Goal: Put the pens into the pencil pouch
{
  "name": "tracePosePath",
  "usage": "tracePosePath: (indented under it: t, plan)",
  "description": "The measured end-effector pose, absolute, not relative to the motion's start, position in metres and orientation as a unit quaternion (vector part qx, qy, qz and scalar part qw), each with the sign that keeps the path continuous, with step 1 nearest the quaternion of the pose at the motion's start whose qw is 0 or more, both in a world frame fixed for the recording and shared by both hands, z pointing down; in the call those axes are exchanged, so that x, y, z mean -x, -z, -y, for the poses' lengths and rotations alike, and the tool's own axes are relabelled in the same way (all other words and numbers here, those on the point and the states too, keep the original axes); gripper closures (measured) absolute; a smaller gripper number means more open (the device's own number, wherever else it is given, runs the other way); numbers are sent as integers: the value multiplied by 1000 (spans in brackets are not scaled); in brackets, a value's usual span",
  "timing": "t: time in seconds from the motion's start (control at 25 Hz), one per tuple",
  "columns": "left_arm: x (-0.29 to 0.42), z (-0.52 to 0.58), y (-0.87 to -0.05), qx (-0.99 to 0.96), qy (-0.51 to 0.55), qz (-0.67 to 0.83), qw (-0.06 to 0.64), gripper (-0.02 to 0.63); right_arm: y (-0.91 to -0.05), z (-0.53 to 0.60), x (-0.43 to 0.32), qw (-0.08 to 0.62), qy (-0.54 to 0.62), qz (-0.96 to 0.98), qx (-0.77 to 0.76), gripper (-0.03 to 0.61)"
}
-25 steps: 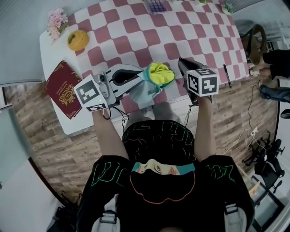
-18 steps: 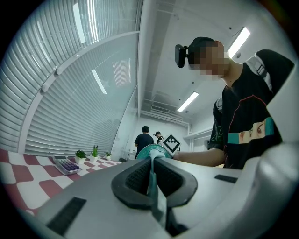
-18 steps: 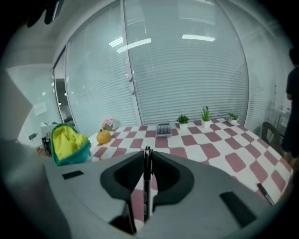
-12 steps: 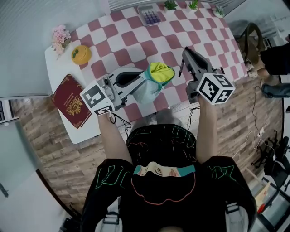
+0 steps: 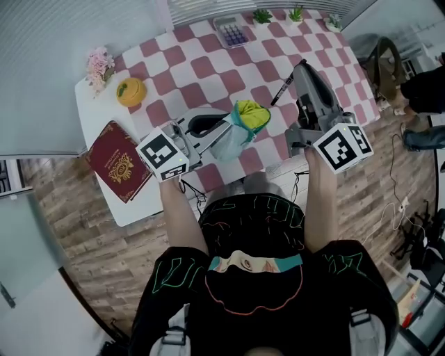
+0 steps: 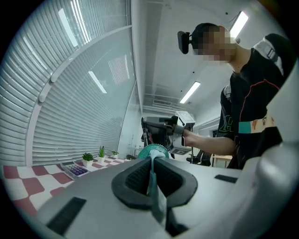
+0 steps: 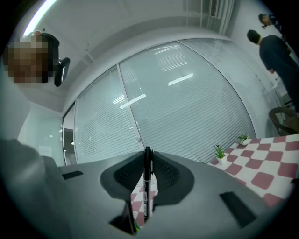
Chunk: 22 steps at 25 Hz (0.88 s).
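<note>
The pencil pouch (image 5: 240, 125), grey-teal with a yellow-green lining, hangs above the checked table (image 5: 201, 66). My left gripper (image 5: 222, 131) is shut on the pouch's edge; in the left gripper view a strip of teal fabric (image 6: 153, 179) is pinched between the jaws, with the pouch's round mouth (image 6: 152, 150) just beyond. My right gripper (image 5: 300, 71) is raised to the right of the pouch, shut on a black pen (image 5: 281, 91). In the right gripper view the pen (image 7: 147, 182) stands upright between the pads. The right gripper (image 6: 169, 130) also shows past the pouch in the left gripper view.
A dark red booklet (image 5: 119, 161) lies at the table's near left corner. Behind it are a yellow-orange round object (image 5: 131, 91) and pink flowers (image 5: 99, 64). A calculator (image 5: 231, 31) and small potted plants (image 5: 263, 15) line the far edge. Another person (image 5: 424, 83) stands at right.
My right gripper has risen from the table with the pen and swung from pointing down to pointing level. My left gripper keeps the pouch in nearly the same place.
</note>
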State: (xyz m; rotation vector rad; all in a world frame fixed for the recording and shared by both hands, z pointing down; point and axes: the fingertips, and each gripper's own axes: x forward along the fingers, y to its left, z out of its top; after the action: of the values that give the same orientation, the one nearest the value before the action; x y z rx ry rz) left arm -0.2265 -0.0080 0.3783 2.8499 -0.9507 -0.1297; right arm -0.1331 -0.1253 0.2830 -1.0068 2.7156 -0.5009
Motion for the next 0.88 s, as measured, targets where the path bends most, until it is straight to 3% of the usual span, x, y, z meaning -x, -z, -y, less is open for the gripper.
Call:
tracePosePath:
  t: [0.2,0.88]
  plan:
    - [225,12,-386,-943,46,322,71,612,-260,112,152,114,151,-931,311,515]
    - [227,24,-371,-936,114,327,58,612,-277,92,210,56,119,-950,283,515]
